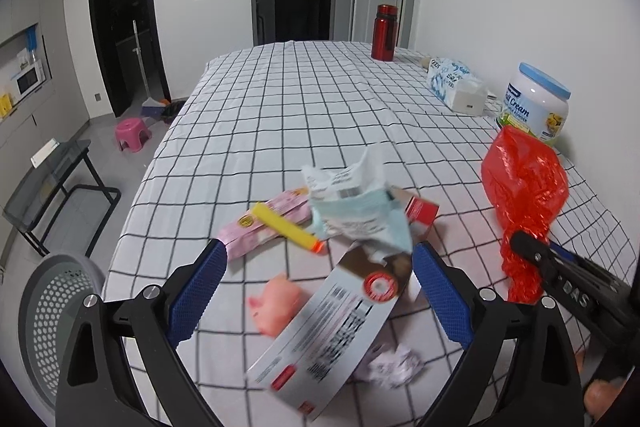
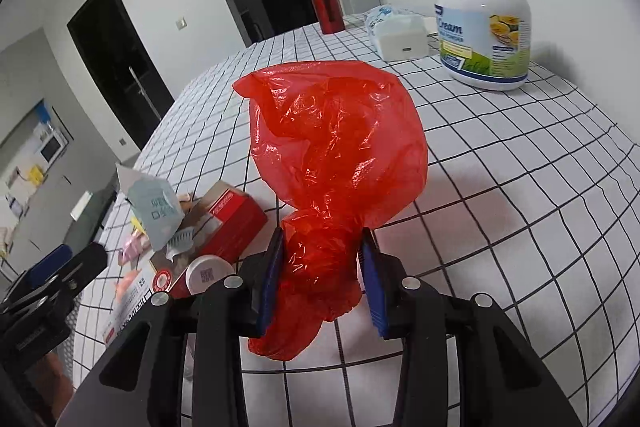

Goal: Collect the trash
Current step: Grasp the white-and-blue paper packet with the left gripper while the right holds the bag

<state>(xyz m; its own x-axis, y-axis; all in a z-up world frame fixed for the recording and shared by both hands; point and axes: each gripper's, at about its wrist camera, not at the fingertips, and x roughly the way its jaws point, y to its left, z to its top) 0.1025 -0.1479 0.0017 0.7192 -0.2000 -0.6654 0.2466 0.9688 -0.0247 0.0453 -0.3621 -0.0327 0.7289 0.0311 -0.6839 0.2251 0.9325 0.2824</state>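
My right gripper [image 2: 322,239] is shut on the bunched neck of a red plastic bag [image 2: 336,139], which stands puffed up above the checked tablecloth [image 2: 520,227]. In the left wrist view the same bag [image 1: 524,183] hangs at the right. My left gripper [image 1: 320,249] is open wide over a trash pile, its pads touching nothing. The pile holds a flat grey carton [image 1: 332,331], a yellow marker [image 1: 286,223], a pink packet [image 1: 260,231], a crumpled teal-and-white wrapper [image 1: 356,203], a red box [image 1: 420,209], a pink pig toy [image 1: 276,303] and crumpled paper [image 1: 394,367].
A grey perforated basket [image 1: 52,315] stands off the table's near left edge. A red flask [image 1: 385,31], a tissue pack [image 1: 452,83] and a milk powder jar [image 1: 536,103] line the wall side. A pink stool [image 1: 132,133] and a glass side table [image 1: 52,179] stand on the floor.
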